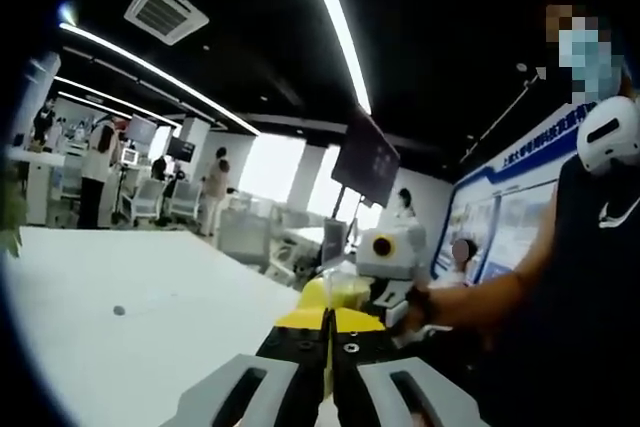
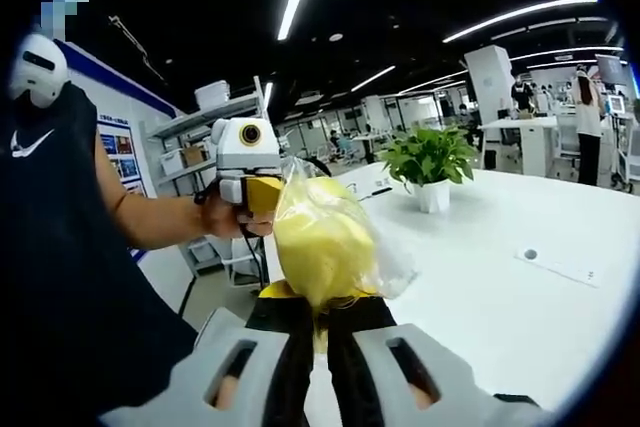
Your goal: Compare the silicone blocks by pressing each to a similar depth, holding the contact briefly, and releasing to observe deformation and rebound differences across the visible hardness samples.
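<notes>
A clear plastic bag with a yellow silicone block inside rises straight from my right gripper, whose jaws are shut on the bag's lower end. My left gripper comes in from the left, held by a hand, its yellow tips against the bag's upper left edge. In the left gripper view my left gripper has its jaws closed together. The yellow bag sits just beyond the tips, and the right gripper is behind it. Whether the left tips pinch the film is hidden.
A white table spreads to the right, with a potted plant and a paper strip on it. The person in a dark shirt stands close. Shelves and a hanging monitor are behind.
</notes>
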